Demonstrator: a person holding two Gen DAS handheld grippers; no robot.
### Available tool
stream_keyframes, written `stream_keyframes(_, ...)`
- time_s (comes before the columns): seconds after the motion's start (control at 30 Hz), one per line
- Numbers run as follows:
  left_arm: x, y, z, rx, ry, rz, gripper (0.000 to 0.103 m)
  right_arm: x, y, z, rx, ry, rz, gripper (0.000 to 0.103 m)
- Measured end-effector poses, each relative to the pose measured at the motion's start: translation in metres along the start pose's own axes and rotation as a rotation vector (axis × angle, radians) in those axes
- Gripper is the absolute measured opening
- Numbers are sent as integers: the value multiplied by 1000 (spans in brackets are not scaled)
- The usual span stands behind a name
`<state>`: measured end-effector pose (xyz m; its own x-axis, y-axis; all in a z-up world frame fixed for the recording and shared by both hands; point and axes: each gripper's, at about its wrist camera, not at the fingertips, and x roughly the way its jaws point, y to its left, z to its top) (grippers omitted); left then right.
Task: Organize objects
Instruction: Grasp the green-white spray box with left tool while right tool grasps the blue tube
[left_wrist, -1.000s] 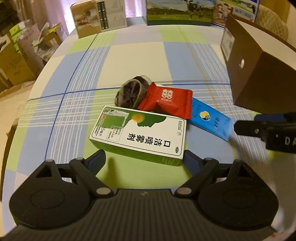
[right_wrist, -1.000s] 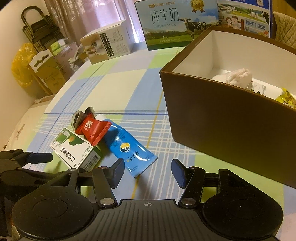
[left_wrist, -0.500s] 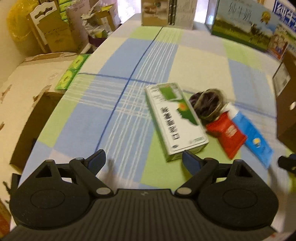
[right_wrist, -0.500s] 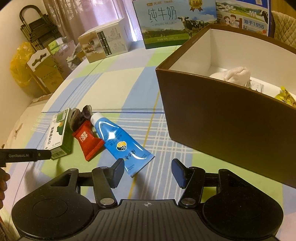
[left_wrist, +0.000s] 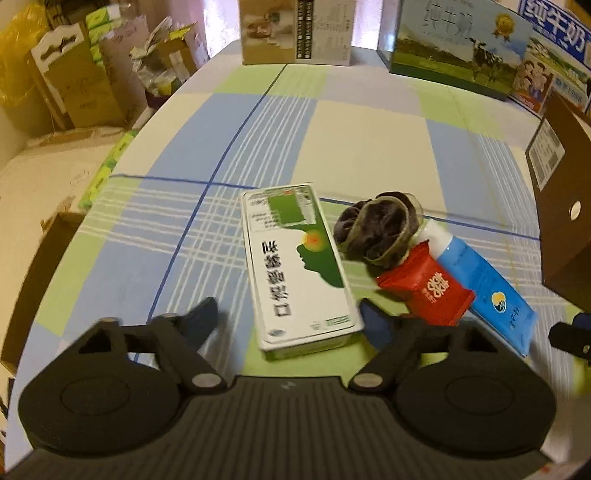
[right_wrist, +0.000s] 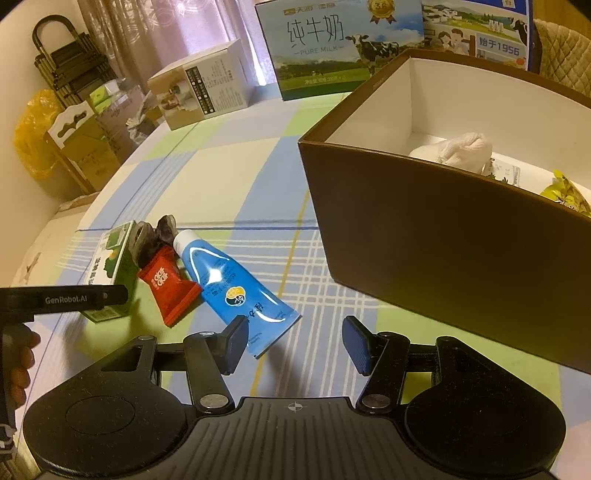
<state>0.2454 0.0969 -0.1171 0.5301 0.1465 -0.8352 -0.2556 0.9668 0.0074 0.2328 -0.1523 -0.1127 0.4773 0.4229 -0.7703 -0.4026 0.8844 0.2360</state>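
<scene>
My right view alone looks into the open brown cardboard box (right_wrist: 436, 236), a white cloth bundle (right_wrist: 463, 149) inside; my left view shows only its outer wall; on the checked desk (left_wrist: 369, 140) the green-and-white carton (left_wrist: 301, 269) lies flat, long axis running away from my left gripper (left_wrist: 288, 319), spread wide at its near end; my right gripper (right_wrist: 291, 341) gapes wide, empty, by the blue tube (right_wrist: 236, 280), cap pointing away.

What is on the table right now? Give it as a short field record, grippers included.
surface: checked tablecloth
loose items: green and white box, dark scrunchie, red sachet, blue tube, clustered together
container: brown box, open top, white cloth inside
left gripper: open, straddling the green and white box's near end
right gripper: open, empty, near the blue tube's flat end
</scene>
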Motion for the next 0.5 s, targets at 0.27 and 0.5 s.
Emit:
stream_keyframes(0.27, -9, 10, -6, 18, 40, 7, 52, 1, 0, 0, -2, 4, -2, 55)
stream_keyframes(0.5, -12, 16, -2, 13, 35, 12, 64, 6, 13, 2, -48, -10, 34, 54)
